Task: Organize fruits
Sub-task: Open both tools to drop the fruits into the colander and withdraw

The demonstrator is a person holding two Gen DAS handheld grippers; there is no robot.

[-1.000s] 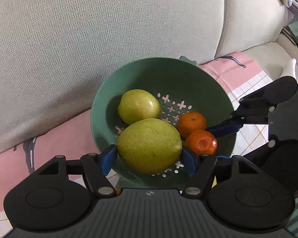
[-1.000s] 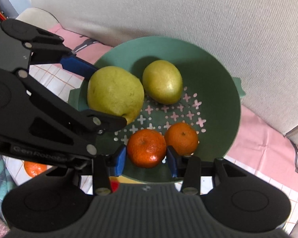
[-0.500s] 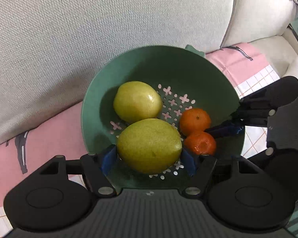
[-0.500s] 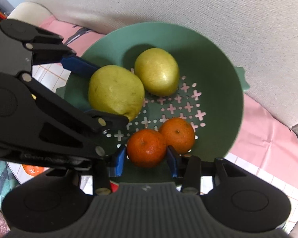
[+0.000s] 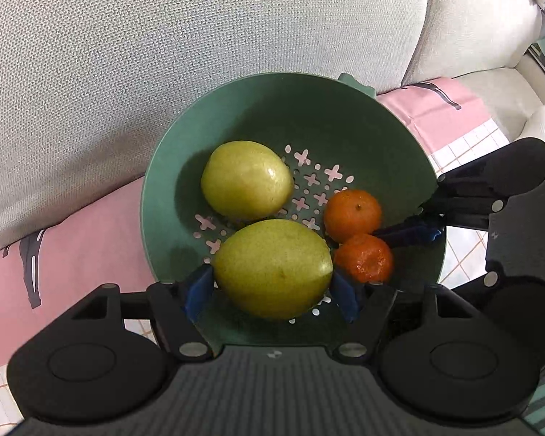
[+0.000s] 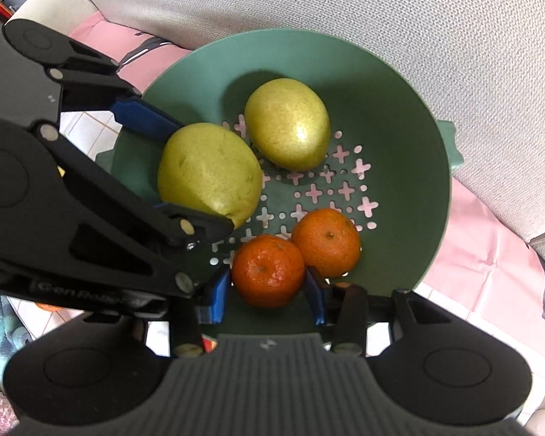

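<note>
In the left wrist view, the left claw was pinching the large green pear at the lower centre of the frame, its blue pads pressed on both sides of the fruit. The pear sat inside the green colander – just below a second pear. In the right wrist view, the right claw was pinching one mandarin at the lower centre, touching another mandarin on its right (both in the colander). The colander rested on a pink cloth against a grey sofa cushion.
</note>
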